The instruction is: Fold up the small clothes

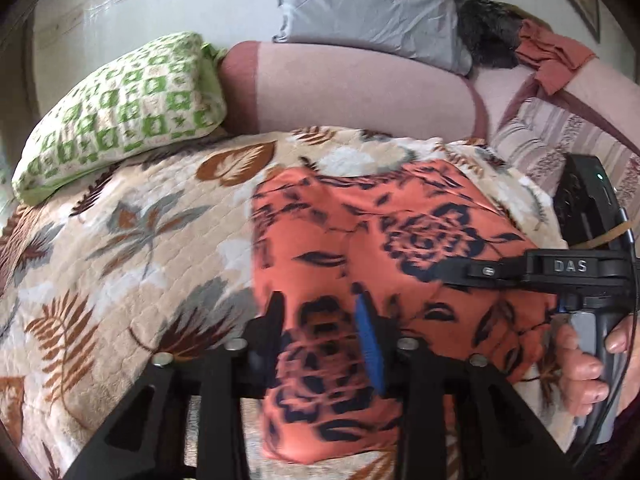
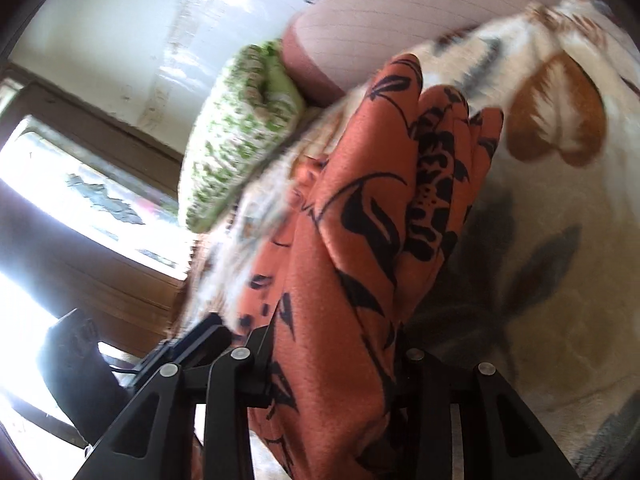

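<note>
A: Garment? Where is it?

B: Orange satin-like cloth with a black rose print [image 1: 360, 240], lying on the bed's leaf-patterned quilted blanket [image 1: 140, 220], toward its near right part. One layer looks doubled over already, so I'd say mid-fold.

A: Left gripper [image 1: 324, 332]?

B: Fingers about half apart, cloth between them at the near edge. Blurry; I can't tell whether the pads press on it. The blue pad [image 1: 370, 344] sits against the fabric.

A: Right gripper [image 2: 336, 364]?

B: Fingers fairly narrow, with a bunched ridge of the same cloth running up between them, lifted clear of the blanket. Looks gripped, probably to carry that side across.

A: Why both on near edges?

B: Likely to keep the edge taut and bring it over evenly.

A: Surroundings?

B: Green-and-white checked pillow [image 1: 120, 112] at the bed's far left corner, pink bolster [image 1: 352, 88] along the far edge, grey pillow [image 1: 368, 4] behind it, rust-coloured crumpled cloth [image 1: 554, 60] far right. A hand [image 1: 588, 364] holds the right handle.

A: Obstructions?

B: None near; the pillow is well apart.
</note>
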Demonstrator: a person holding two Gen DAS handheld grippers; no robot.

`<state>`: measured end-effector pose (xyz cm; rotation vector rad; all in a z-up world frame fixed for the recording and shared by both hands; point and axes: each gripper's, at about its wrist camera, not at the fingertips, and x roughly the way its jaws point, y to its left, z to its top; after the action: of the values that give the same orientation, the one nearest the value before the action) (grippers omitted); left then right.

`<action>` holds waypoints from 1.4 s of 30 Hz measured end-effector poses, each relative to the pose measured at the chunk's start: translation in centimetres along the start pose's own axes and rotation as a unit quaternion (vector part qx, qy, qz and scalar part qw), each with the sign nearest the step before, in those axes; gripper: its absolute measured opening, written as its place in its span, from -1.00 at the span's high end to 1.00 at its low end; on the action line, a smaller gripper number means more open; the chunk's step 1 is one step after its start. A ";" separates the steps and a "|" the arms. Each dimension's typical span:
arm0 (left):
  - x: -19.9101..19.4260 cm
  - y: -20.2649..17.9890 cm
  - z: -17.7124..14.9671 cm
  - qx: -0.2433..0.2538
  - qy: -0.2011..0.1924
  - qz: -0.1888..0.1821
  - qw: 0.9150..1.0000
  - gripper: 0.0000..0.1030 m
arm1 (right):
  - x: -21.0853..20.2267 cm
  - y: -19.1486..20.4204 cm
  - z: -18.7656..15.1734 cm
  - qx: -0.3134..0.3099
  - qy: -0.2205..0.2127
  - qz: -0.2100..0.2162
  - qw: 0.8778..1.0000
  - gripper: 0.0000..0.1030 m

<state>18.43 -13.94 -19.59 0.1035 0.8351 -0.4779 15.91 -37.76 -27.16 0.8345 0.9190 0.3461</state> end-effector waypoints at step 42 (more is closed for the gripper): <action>-0.9 2.6 -1.0 -0.099 0.022 -0.045 0.994 0.15 | 0.4 4.4 -0.7 -0.053 -0.025 0.043 0.997 0.25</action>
<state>18.38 -11.02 -19.86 -0.1081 0.9291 -0.4761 15.89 -34.33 -24.24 0.7819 0.8124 0.4423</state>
